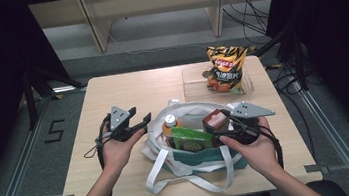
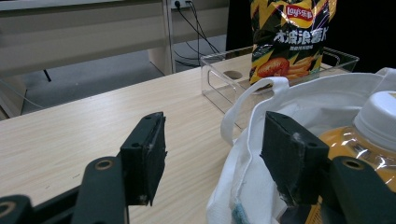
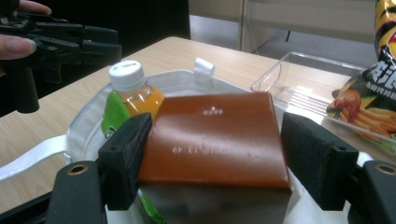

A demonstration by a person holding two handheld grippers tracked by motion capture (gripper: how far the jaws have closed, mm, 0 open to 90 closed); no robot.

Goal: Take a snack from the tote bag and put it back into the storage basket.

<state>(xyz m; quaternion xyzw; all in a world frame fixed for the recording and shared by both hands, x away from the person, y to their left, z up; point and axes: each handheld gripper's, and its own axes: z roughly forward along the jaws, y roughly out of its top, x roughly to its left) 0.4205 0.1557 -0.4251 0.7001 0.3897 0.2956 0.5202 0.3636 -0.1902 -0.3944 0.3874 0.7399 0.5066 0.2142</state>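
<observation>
Both forearms come in from the near edge of the scene. The left hand [image 1: 114, 150] holds the left gripper [image 1: 141, 121] at the left, its jaws spread wide and empty. The right hand [image 1: 255, 147] holds the right gripper [image 1: 216, 125] at the right, jaws parted, pointing leftward toward the other.

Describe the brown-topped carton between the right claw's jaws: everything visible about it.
The carton is a box with a flat, glossy reddish-brown top carrying a small white mark and a faint stamped code; the side below looks silvery grey. It stands upright in the white tote bag, beside the orange drink bottle and a green packet. The right claw is open with a jaw on either side of it; the left jaw looks against its edge, the right one apart from it.
</observation>
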